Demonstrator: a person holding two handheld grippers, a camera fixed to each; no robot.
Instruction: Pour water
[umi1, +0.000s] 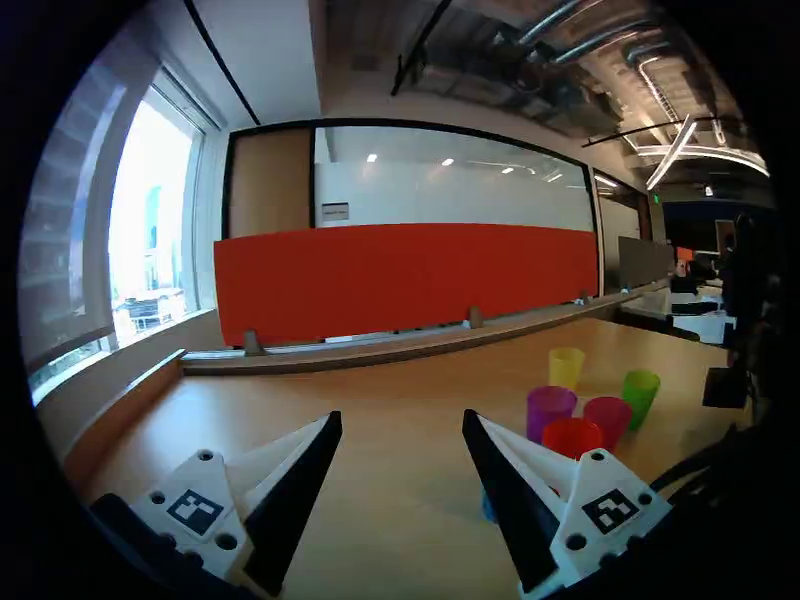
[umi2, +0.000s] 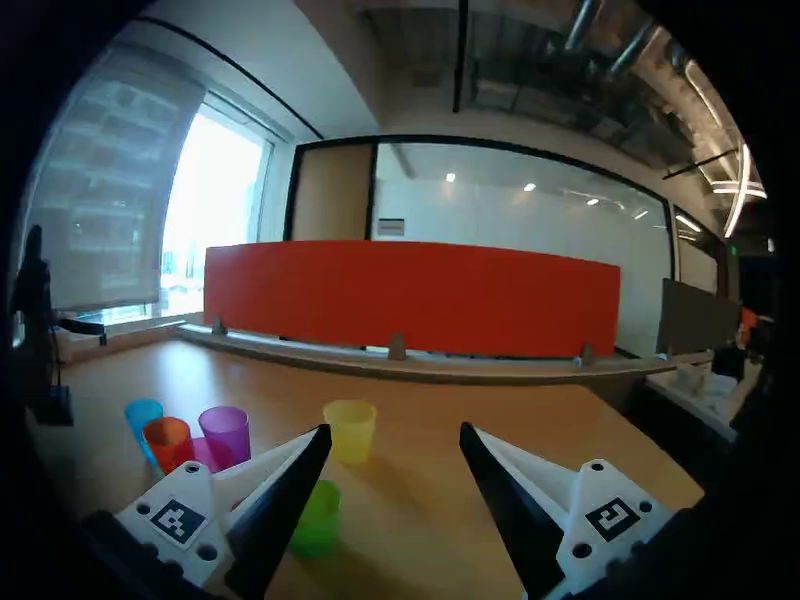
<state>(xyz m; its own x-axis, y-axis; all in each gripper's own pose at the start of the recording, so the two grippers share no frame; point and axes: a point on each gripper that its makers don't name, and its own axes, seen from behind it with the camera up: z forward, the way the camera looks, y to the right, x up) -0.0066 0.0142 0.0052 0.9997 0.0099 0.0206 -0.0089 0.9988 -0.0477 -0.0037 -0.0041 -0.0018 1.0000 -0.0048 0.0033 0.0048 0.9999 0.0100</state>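
Note:
Several coloured plastic cups stand upright in a cluster on the wooden table (umi1: 400, 400). In the left gripper view, right of centre, I see a yellow cup (umi1: 566, 367), a green cup (umi1: 640, 395), a purple cup (umi1: 550, 410), a pink cup (umi1: 607, 419) and a red-orange cup (umi1: 572, 438). My left gripper (umi1: 402, 428) is open with nothing between its fingers; the cups sit just beyond its right finger. In the right gripper view the yellow cup (umi2: 350, 430), purple cup (umi2: 225, 433), orange cup (umi2: 168, 443), blue cup (umi2: 143, 420) and green cup (umi2: 318, 518) stand to the left. My right gripper (umi2: 393, 438) is open and holds nothing.
An orange divider panel (umi1: 400, 275) runs along the table's far edge, with glass walls behind. Bright windows (umi2: 215, 210) are at the left. A dark stand (umi2: 40, 340) is at the table's left side in the right gripper view. More desks lie at the far right.

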